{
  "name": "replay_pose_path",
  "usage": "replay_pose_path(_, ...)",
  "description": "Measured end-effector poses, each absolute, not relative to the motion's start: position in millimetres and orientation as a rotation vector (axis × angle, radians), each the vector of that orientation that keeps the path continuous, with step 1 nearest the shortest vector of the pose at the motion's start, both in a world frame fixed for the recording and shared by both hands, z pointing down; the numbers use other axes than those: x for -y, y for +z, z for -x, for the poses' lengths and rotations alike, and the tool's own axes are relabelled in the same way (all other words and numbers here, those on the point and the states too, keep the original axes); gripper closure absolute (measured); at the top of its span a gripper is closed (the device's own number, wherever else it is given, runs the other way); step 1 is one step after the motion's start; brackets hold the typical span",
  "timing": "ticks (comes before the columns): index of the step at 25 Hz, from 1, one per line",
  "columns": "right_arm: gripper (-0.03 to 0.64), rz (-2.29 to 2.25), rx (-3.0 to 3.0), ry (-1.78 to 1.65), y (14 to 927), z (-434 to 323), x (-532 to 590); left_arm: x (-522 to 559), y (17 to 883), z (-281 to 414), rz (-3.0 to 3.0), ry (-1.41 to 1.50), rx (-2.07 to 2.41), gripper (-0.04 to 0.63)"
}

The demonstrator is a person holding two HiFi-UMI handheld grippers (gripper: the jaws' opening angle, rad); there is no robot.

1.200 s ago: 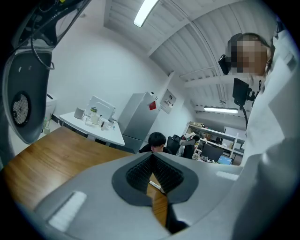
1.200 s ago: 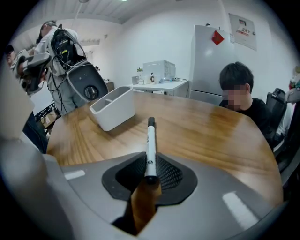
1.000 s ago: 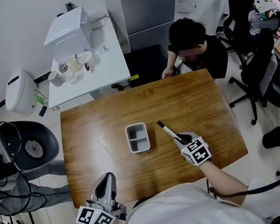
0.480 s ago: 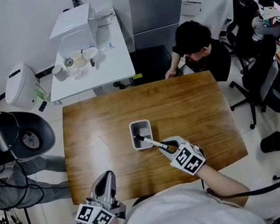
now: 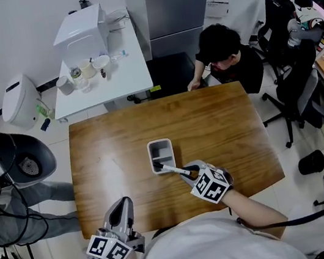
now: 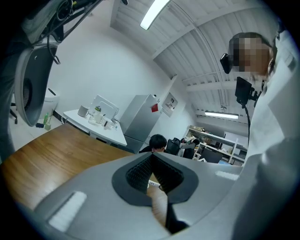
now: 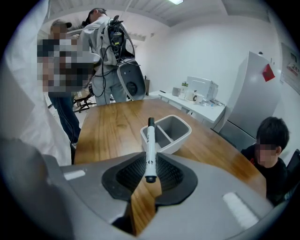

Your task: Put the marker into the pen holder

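Marker (image 7: 150, 150) is pinched between the fingers (image 7: 131, 176) of the right gripper (image 7: 150, 172). They are closed on its butt end, so only that last stretch lies between the pads, and the white barrel and black cap stick out ahead toward 12 o'clock in that gripper's own view. In the head view the right gripper (image 5: 189, 172) is above the near half of the worktop (image 5: 221, 115), and the marker (image 5: 172, 169) slants away from it toward 10 o'clock. Its capped tip is over the near end of the grey two-compartment pen holder (image 5: 151, 152). Whether the tip is already inside the holder (image 7: 178, 140) or only above the rim cannot be told. The left gripper (image 5: 123, 203) is at the worktop's near edge, at about 7 o'clock from the holder. Its fingers (image 6: 138, 173) are closed together with nothing gripped. At the far edge, around 1 o'clock, a seated person (image 5: 226, 52) leans toward the worktop. A white side table (image 5: 122, 77) carrying cups stands beyond at 11 o'clock.
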State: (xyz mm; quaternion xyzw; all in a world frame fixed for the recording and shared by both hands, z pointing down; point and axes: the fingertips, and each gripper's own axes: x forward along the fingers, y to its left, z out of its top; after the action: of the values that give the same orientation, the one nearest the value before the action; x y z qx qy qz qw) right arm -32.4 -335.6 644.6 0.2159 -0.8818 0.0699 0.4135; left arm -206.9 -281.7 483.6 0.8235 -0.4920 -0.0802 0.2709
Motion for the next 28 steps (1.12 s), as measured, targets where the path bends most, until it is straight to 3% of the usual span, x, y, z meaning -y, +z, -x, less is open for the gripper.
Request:
replay_pose_path(20,0.554,-0.578,2.231,0.126,641,47,353,288,491,210,-2.201,-0.212,1.313,0.601)
replay_pose_path(24,0.48,-0.609,2.275,0.15,632,52,359,290,489,210,-2.209,-0.21,1.318,0.601)
replay_pose_path(28,0.474,-0.638,2.287,0.137,624,52,360,290,486,211,-2.221,-0.211,1.317,0.601)
